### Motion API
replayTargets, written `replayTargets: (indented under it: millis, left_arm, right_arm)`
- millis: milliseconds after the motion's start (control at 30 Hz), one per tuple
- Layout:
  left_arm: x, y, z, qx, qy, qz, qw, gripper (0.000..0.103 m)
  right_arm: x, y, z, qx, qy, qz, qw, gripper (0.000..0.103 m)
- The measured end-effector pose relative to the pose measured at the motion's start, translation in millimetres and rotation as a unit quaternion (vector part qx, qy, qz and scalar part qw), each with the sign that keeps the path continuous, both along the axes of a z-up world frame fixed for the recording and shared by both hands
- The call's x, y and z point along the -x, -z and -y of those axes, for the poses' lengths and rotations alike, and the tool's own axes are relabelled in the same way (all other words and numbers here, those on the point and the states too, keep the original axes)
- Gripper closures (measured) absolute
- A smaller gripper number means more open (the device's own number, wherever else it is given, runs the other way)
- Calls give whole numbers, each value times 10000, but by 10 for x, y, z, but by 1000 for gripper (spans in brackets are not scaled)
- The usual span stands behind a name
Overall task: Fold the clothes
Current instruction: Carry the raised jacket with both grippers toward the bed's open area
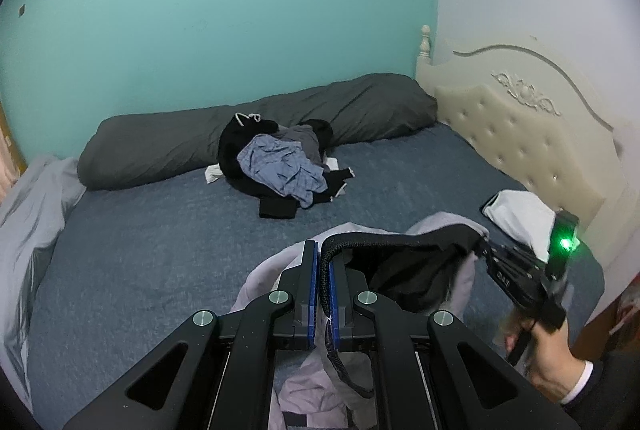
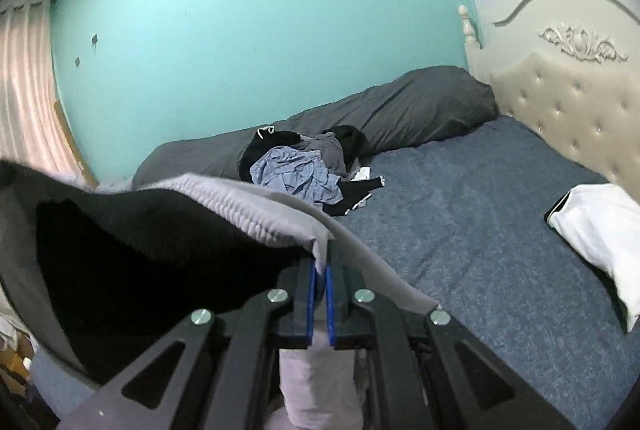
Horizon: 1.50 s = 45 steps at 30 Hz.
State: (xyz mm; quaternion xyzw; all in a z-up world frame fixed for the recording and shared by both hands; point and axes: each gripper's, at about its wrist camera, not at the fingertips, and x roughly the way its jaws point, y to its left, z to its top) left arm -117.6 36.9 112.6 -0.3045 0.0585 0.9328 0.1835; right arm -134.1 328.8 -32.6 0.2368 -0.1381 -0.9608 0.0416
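I hold a light grey garment with a black lining [image 1: 404,270] stretched between both grippers, above the near part of the blue bed [image 1: 160,230]. My left gripper [image 1: 324,250] is shut on its black ribbed edge. My right gripper [image 2: 320,254] is shut on its other end; the garment [image 2: 160,242] spreads to the left in that view. The right gripper also shows in the left wrist view [image 1: 486,250], at the right. A pile of unfolded clothes [image 1: 280,161], black, grey and pale blue, lies further back on the bed, and shows in the right wrist view [image 2: 304,165].
A long dark grey pillow [image 1: 240,137] lies along the teal wall. A cream tufted headboard [image 1: 532,133] is at the right. A folded white item [image 2: 600,222] lies near the headboard. A light grey quilt [image 1: 28,213] is bunched at the left edge.
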Motion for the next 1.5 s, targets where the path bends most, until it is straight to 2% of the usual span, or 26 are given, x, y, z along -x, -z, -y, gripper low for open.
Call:
replayTargets:
  millis: [267,467,700,833,867,933,1033,1300,1500]
  left_arm:
    - [-19,32,-64,48,22,-31,10000,98]
    - [8,14,-28,-87,-42,29,9999,98]
    - [-38,14,-55,-50,20,-9,10000,98]
    - [-30,25,-32,-41,-9,-25,10000,98]
    - [-25,29,-24,-34,-16,-28,10000,98]
    - [-17,40,-9,-34,-27,-19,10000,98]
    - [2,60,12,-3,-52,-15,10000,98]
    - [70,80,85,-29,-123,27,9999,98]
    - [74,13,86,-101,-136,-56,9998,98]
  right_arm:
    - [186,224,46,175,-289,165,9993,95]
    - [201,388,131,49,-357,215,9991,83]
    - [320,648,179,-47,-288,467,9985,82]
    - [354,677,180,42,-515,443,9977,82]
    - [345,666,184,18,-588,412,9974,82]
    - [335,644,184,-28,-689,358,9970,90]
    - [321,585,165,-113,-702,270,9971,97]
    - [302,227,-29,-175,-577,-20,9982,98]
    - [278,-242,-228,-178,-538,-211,9982,99]
